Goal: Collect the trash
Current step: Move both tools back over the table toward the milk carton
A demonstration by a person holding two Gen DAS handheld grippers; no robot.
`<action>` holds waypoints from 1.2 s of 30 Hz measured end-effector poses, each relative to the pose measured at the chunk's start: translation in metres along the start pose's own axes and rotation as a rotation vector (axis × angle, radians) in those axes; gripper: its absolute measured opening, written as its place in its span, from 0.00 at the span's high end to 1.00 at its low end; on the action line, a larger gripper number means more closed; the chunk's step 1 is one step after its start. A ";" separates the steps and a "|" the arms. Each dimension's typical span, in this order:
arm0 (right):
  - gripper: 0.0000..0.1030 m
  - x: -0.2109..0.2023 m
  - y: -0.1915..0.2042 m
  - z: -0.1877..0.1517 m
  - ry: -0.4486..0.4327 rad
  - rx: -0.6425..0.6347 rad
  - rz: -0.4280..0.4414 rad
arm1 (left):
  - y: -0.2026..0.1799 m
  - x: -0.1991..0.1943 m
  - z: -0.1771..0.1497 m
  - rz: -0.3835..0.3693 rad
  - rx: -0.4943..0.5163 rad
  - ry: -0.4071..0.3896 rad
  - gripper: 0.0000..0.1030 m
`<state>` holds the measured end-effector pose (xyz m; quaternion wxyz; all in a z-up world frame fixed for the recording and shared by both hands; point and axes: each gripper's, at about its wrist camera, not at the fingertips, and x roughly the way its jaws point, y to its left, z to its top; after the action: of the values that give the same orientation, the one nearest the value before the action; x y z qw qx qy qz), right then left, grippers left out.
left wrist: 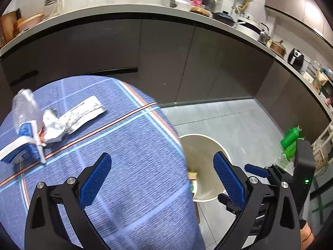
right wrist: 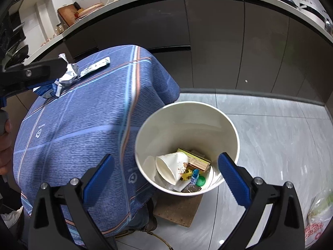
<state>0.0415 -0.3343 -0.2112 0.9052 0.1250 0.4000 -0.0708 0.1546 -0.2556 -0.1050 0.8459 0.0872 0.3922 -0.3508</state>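
Blue-padded fingers framed both views at the bottom. The left gripper (left wrist: 162, 179) stood wide and empty above the table (left wrist: 129, 166), low centre in its view. The right gripper (right wrist: 166, 177) was just as wide and held nothing; it hung over the bin (right wrist: 229, 123), which filled the lower centre of that view, on the floor just beside the table's right edge.

Inside the bin lay a paper cup (right wrist: 170, 166), a yellow box (right wrist: 195, 159) and a green cap (right wrist: 200, 180).

The remaining trash sat at the far left of the table: in the left view, a blue carton (left wrist: 22, 143) at the left edge, a clear bottle (left wrist: 25, 108) behind it, a crumpled foil wrapper (left wrist: 52, 129) touching the carton, and a flat silver packet (left wrist: 83, 112) whose long axis ran toward the upper right.

From the left gripper the pile lay ahead and to the left, with bare cloth between, so I judged that arm the nearer; a slight left turn would bring the fingers across the packet. The table edge dropped straight toward the bin on the right, leaving open room for carrying.

Farther back, in the upper part of the frame, ran dark cabinets (left wrist: 166, 58) under a counter (left wrist: 124, 10).
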 end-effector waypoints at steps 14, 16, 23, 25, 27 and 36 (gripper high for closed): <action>0.03 -0.013 0.064 0.018 -0.029 -0.150 0.085 | 0.091 -0.051 -0.050 0.078 -0.249 0.000 0.08; 0.03 -0.013 0.075 0.023 -0.045 -0.172 0.095 | 0.109 -0.060 -0.059 0.105 -0.284 -0.002 0.08; 0.03 -0.017 0.109 0.041 -0.115 -0.159 0.210 | 0.157 -0.089 -0.076 0.187 -0.351 -0.033 0.08; 0.03 -0.018 0.119 0.048 -0.149 -0.161 0.254 | 0.172 -0.097 -0.081 0.207 -0.372 -0.043 0.08; 0.03 -0.017 0.133 0.055 -0.165 -0.186 0.254 | 0.185 -0.104 -0.083 0.222 -0.390 -0.053 0.08; 0.03 0.010 0.178 0.082 -0.099 -0.212 0.285 | 0.227 -0.116 -0.081 0.237 -0.431 -0.086 0.08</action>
<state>0.1466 -0.1873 -0.1352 0.9327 0.0806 0.3386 0.0947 0.2045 0.0077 -0.1043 0.8961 -0.0647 0.4086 -0.1606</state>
